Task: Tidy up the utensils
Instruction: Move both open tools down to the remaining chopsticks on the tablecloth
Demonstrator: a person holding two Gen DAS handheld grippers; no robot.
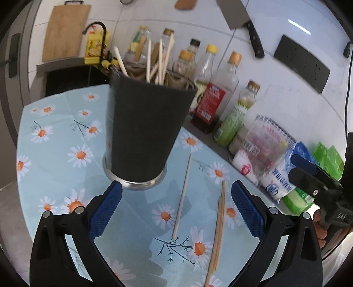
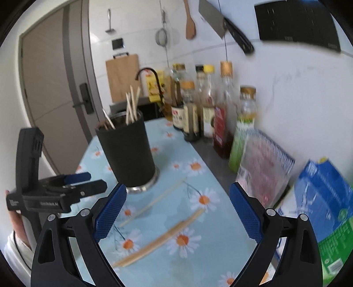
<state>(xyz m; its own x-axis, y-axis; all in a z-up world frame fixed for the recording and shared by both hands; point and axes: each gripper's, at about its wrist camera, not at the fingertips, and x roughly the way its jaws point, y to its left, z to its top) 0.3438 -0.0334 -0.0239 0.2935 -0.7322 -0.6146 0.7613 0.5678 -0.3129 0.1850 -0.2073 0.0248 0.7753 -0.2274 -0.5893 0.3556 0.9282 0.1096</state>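
Right wrist view: both claws gape wide, empty; bottle labels (image 2: pixel 220 123) blur unreadable.

Left gripper (image 1: pixel 176 206), right gripper (image 2: pixel 177 212): black frames carrying blue cross-hatched pads, silver screw heads showing; white sleeve (image 2: pixel 16 249) covering one wrist.

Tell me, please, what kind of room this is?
Most likely a home kitchen. A cleaver and a wooden cutting board hang on the tiled wall, bottles of sauce and oil line the counter, and a black faucet stands behind the chopstick holder.
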